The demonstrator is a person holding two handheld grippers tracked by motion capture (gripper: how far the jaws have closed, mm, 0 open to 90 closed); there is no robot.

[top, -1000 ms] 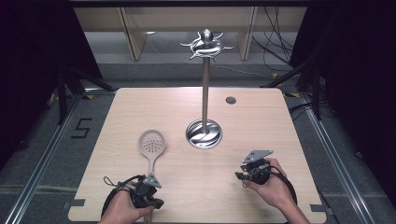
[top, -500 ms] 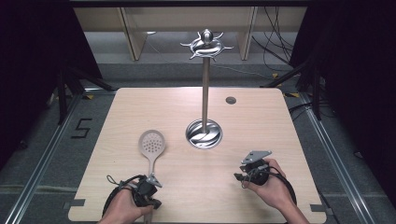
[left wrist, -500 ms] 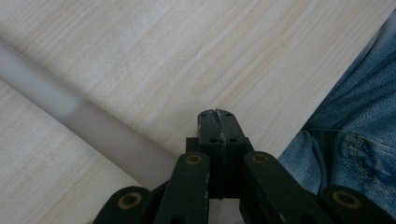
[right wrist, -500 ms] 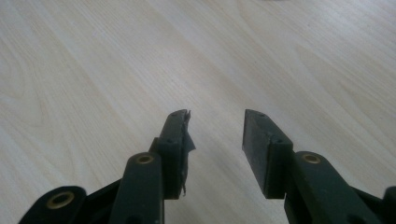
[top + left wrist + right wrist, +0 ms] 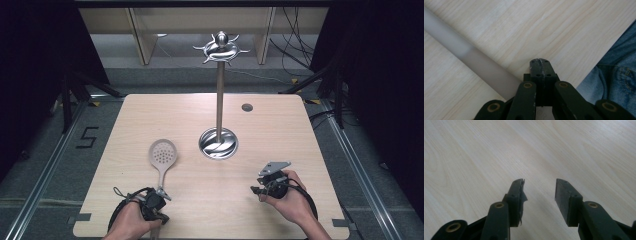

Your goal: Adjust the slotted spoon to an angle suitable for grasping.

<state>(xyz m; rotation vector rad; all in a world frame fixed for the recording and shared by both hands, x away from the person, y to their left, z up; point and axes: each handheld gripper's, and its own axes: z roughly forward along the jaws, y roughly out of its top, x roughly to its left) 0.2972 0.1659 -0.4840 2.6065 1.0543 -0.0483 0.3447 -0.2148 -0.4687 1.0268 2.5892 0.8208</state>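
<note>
A grey slotted spoon (image 5: pixel 163 152) lies on the wooden table (image 5: pixel 280 130), left of centre, its handle running toward the near edge. My left gripper (image 5: pixel 156 212) sits at the handle's near end. In the left gripper view its jaws (image 5: pixel 540 62) are pressed together with nothing between them, and the grey handle (image 5: pixel 474 60) passes beside them on the left. My right gripper (image 5: pixel 257 190) rests low over bare wood at the near right. Its jaws (image 5: pixel 539 187) stand apart and have just been opening, with only tabletop between them.
A tall steel utensil stand (image 5: pixel 219 100) with hooked arms at the top rises from a round shiny base (image 5: pixel 218 143) at the table's middle. A small dark disc (image 5: pixel 247 107) lies at the far right. Blue jeans (image 5: pixel 616 75) show past the near table edge.
</note>
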